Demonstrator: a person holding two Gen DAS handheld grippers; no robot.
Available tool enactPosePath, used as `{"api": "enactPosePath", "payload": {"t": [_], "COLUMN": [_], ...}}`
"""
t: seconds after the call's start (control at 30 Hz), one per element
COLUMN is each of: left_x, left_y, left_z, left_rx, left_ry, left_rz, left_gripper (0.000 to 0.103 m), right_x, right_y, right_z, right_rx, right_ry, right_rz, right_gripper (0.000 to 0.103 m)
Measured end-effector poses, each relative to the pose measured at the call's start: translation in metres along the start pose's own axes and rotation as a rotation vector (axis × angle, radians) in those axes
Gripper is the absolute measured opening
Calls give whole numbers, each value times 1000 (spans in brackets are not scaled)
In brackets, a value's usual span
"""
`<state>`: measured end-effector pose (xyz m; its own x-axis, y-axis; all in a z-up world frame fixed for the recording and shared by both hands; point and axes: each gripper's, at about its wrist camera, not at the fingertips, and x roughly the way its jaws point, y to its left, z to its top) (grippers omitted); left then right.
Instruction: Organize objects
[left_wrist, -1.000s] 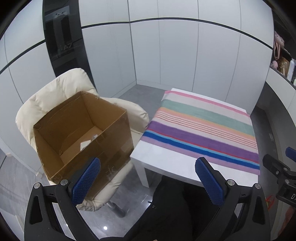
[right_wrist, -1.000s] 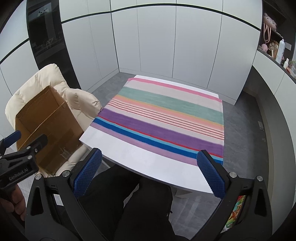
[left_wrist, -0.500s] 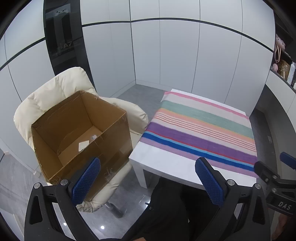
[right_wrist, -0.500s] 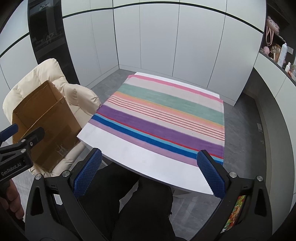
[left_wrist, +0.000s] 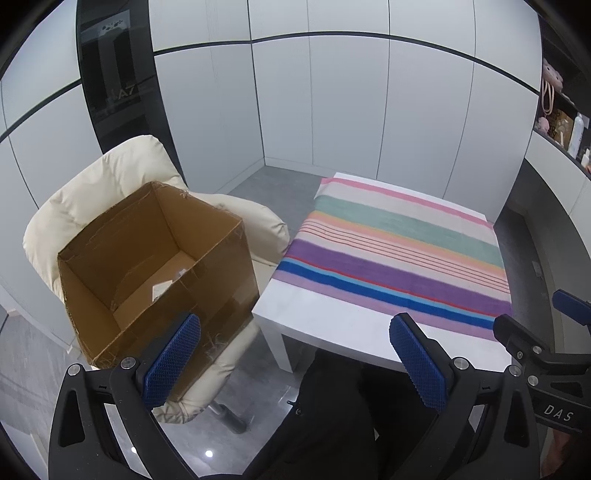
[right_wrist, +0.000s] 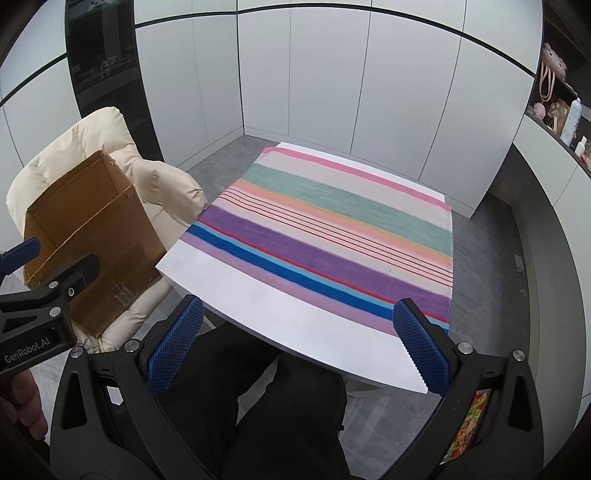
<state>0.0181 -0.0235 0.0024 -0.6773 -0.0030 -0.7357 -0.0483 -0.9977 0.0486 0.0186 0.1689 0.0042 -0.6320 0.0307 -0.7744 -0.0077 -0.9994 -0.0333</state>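
A white square table (left_wrist: 332, 325) is carrying a striped multicoloured cloth (right_wrist: 332, 236), its stripes running across the table's width. Left of it, a cream padded chair (left_wrist: 92, 184) is holding an open brown cardboard box (left_wrist: 155, 266), tilted with its mouth facing up and toward the cameras. The left gripper (left_wrist: 295, 362) and right gripper (right_wrist: 295, 347) are hovering with jaws spread wide, grasping nothing.

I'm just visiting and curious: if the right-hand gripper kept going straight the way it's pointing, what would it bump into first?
Most likely the striped cloth spread on the white table: the open right gripper points down toward the tabletop, with nothing between its fingers. Depth is hard to judge through the fisheye, so it might meet the bare near edge first.
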Motion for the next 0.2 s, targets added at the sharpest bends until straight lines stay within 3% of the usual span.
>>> {"api": "enactPosePath", "payload": {"t": [0.2], "left_x": [2], "left_y": [0], "left_z": [0], "left_rx": [-3], "left_ry": [12], "left_rz": [-8], "left_gripper": [103], "right_x": [0], "right_y": [-1], "right_z": [0], "right_rx": [1], "right_ry": [2], "right_rz": [1], "right_gripper": [103]}}
